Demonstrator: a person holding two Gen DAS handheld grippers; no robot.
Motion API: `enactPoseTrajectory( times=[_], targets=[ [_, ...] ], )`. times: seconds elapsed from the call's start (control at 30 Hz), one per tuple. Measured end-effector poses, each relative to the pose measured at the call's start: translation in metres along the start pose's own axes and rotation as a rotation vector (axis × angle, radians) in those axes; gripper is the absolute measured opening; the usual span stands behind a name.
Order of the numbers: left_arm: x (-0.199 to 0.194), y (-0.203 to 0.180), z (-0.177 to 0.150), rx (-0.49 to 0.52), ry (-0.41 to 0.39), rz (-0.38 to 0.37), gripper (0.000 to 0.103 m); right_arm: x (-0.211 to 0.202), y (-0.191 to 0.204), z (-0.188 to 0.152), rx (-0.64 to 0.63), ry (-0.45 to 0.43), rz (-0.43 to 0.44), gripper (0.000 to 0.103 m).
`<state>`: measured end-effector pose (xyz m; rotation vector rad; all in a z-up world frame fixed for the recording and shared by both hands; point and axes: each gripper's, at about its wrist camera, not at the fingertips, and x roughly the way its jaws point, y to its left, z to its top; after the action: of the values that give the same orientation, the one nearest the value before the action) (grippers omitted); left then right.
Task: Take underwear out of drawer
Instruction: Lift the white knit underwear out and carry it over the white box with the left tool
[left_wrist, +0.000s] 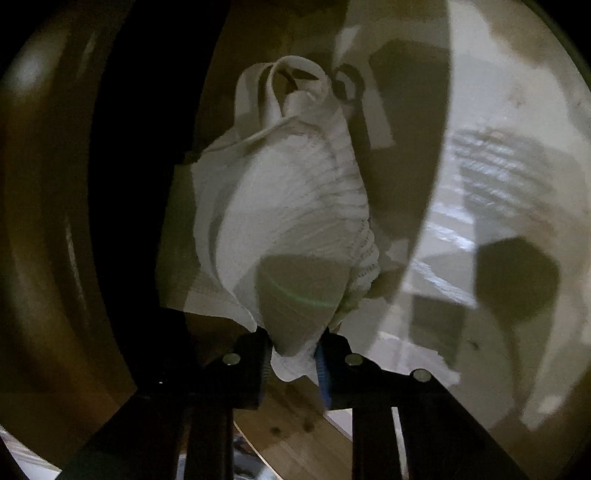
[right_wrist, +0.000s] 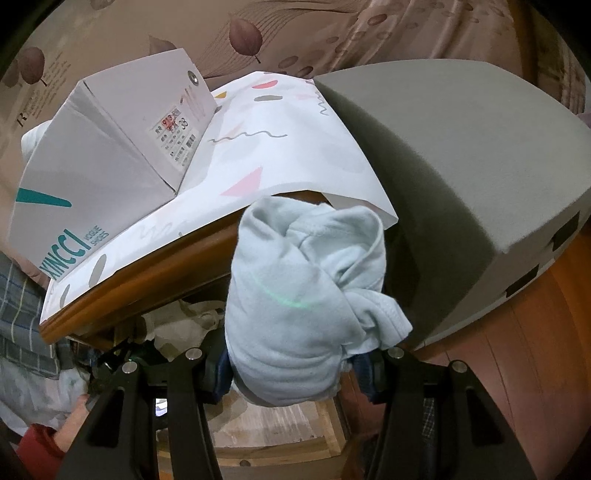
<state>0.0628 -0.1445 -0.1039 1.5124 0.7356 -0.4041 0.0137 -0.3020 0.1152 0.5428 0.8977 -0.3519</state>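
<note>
Grippers both full: left gripper pinches white underwear inside the dim drawer, right gripper clamps blue underwear just below the tabletop edge.

Place: home, a bedroom or clothes-storage corner.
Furniture: wooden cabinet with an open drawer under its top.
Drawer contents: loose clothes.
Cabinet top: patterned paper cover; grey shoe box printed "VOGUE SHOES".
Backdrop: curtain with a leaf pattern.
Beside cabinet: checked fabric; grey padded block.
</note>
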Motion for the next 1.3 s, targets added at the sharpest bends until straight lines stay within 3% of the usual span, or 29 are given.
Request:
enactPoseTrajectory(
  times=[0.2, 0.4, 0.87, 1.3],
  targets=[
    [-0.025, 0.025, -0.007, -0.135, -0.014, -0.155, 0.019, 0.000, -0.001, 0.000, 0.006, -0.001, 0.002, 0.050],
    [-0.025, 0.052, -0.015, -0.241, -0.003, -0.220, 0.018, -0.001, 0.000, 0.000, -0.005, -0.015, -0.011, 0.050],
    [-0.029, 0.061, -0.035, -0.460, 0.034, -0.330, 0.018, 0.001, -0.003, 0.002, 0.000, -0.016, -0.035, 0.050],
    [-0.049, 0.080, -0.057, -0.627, 0.017, -0.371, 0.018, 0.003, -0.001, 0.003, -0.025, -0.023, -0.069, 0.050]
  ],
)
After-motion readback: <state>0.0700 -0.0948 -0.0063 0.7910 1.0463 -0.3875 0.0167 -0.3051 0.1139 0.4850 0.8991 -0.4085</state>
